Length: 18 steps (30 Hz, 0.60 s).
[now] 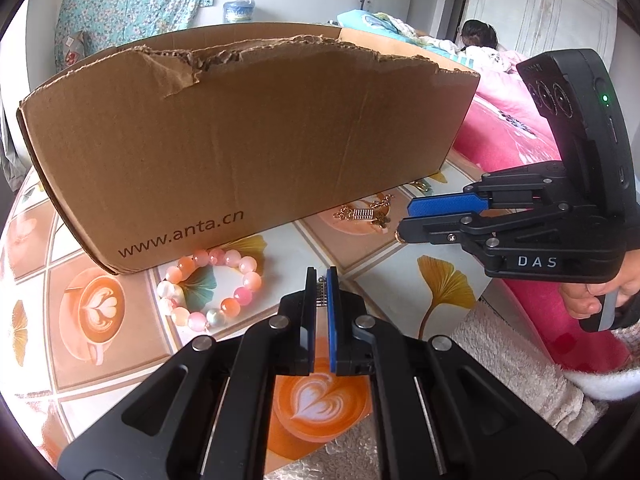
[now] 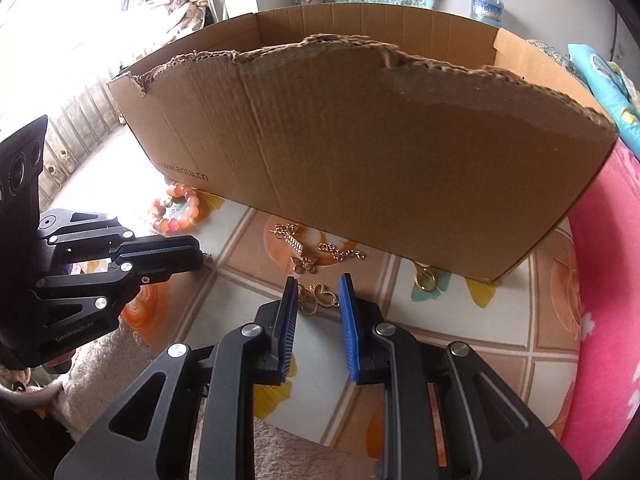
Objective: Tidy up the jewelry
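Two handheld grippers working low over a round table (image 1: 400,268) covered in oilcloth printed with latte cups and ginkgo leaves.

Largest of all: tall brown cardboard box (image 1: 248,140), open at the top, near edge torn ragged, "www.anta.cn" printed low on the near wall. Standing at the back of the table, just behind all the jewelry, likely as the place to put each piece. Inside of the box hidden.

Left gripper (image 1: 321,280) in front of the box, black with blue pads, jaws nearly together. Pinched at the very tips: a small silvery ribbed piece (image 1: 320,295), too small to identify. Tight, tip-only hold, suited to something so thin.

Right gripper (image 2: 318,294) tilted down toward the tabletop, jaws partly apart, bracketing a gold openwork heart-link trinket (image 2: 320,299). Trinket apparently lying flat between the pads, close to both; no telling whether already touched. Gap set only a little wider than the trinket, seemingly in readiness to close on it.

Bracelet of round pink, peach and white beads (image 1: 233,258), lying flat against the foot of the box, left of the left gripper's tips, untouched.

Loose gold chain (image 2: 340,252) near the box wall, beyond the right gripper, with a flat ladder-like bar and a gold butterfly charm (image 2: 305,265) beside it.

Smallest: a gold ring-shaped item (image 2: 425,279), right at the base of the box near its right corner, well apart from both grippers.
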{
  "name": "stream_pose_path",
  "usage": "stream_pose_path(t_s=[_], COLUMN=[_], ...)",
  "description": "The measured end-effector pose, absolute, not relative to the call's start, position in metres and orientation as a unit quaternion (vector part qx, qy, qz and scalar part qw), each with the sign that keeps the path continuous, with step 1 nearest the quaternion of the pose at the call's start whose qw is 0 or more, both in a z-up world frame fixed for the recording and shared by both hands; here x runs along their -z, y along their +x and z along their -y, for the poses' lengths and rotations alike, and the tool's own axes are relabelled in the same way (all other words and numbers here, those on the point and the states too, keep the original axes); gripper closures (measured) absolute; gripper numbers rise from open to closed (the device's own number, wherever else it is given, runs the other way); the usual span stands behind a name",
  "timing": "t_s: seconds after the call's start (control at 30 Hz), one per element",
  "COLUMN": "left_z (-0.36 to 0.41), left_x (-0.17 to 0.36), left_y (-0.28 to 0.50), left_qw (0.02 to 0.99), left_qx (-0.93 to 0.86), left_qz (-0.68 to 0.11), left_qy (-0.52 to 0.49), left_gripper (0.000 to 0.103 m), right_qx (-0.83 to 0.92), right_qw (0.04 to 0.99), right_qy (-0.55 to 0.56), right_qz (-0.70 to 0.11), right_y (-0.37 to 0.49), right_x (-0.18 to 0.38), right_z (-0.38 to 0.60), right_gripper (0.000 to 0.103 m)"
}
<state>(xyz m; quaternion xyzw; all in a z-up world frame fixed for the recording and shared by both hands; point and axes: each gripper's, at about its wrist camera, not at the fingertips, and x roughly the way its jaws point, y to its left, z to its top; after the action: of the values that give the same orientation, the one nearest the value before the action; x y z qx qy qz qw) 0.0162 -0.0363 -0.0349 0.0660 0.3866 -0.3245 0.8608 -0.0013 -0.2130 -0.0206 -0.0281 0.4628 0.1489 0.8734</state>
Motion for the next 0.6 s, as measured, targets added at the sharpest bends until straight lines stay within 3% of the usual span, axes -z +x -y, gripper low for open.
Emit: stream_pose_path(t_s=[0.2, 0.4, 0.6], left_z=[0.035, 0.035, 0.03], left_x=[0.034, 0.034, 0.035], left_y=[0.016, 0.017, 0.02], left_qw=[0.861, 0.862, 0.863], left_qx=[0.323, 0.321, 0.321], left_qz=[-0.386, -0.386, -0.388], left_qy=[0.07, 0.065, 0.052], left_gripper=[0.099, 0.099, 0.099], right_qx=[-0.17, -0.186, -0.201], right_qw=[0.884, 0.878, 0.859], right_qy=[-0.031, -0.113, -0.128], right_qz=[-0.434, -0.426, -0.453], right_y=[0.0, 0.011, 0.035], right_x=[0.006, 0.008, 0.012], right_z=[0.205, 0.181, 0.172], right_gripper=[0.083, 0.083, 0.084])
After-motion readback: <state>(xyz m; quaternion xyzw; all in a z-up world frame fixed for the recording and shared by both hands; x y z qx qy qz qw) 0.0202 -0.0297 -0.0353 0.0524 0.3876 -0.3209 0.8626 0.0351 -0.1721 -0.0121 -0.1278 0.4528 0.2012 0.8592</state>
